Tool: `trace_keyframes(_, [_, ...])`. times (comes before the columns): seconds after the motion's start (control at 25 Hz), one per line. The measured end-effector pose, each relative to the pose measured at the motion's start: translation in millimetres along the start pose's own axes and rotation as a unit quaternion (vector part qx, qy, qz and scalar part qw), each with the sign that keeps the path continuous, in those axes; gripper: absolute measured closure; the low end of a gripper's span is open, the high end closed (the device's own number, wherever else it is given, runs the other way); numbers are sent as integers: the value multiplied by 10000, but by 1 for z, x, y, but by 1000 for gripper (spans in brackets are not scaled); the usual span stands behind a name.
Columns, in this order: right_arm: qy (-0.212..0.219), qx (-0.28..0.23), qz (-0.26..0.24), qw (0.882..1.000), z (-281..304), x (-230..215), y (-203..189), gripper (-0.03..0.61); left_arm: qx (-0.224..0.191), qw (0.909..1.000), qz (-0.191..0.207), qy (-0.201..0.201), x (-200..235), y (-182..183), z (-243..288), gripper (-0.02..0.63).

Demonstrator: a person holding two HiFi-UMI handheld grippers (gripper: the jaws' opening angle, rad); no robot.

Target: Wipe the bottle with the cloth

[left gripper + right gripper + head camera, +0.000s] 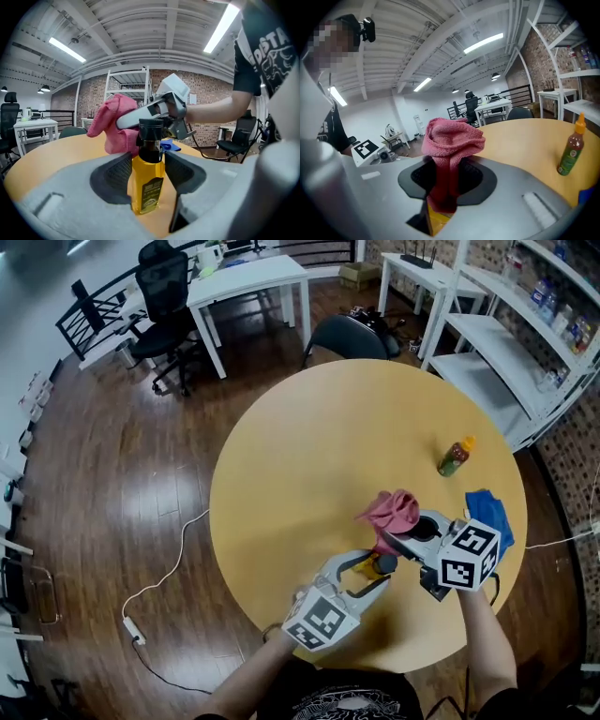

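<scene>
A yellow bottle with a black cap stands upright on the round table, with my left gripper shut on its body. In the head view the bottle shows between the left gripper jaws. My right gripper is shut on a pink cloth, which bunches above its jaws. That cloth hangs against the bottle's far side, with the right gripper right beside the cap. In the left gripper view the cloth sits just behind the bottle's neck.
A small green sauce bottle with an orange cap stands at the far right of the yellow table. A blue cloth lies near the right edge. Shelving, a white desk and chairs stand beyond.
</scene>
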State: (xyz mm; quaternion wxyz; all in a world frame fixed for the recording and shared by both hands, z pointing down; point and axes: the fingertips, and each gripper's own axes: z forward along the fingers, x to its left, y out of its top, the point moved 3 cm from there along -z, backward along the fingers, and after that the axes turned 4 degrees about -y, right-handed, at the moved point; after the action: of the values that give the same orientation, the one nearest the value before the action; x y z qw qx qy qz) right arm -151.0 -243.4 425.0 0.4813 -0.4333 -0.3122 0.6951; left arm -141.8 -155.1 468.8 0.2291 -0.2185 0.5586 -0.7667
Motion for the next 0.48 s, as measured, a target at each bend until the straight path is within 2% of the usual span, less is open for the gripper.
trace_keyframes(0.2, [-539,-277,207,9979,-20,10,-6,480,10,9997,149,-207,4,1,1,402])
trace_keyframes(0.48, [-721,-530,568,9944,-26,19,-8,481,-29,9990,254,-374,2,2,-2,399])
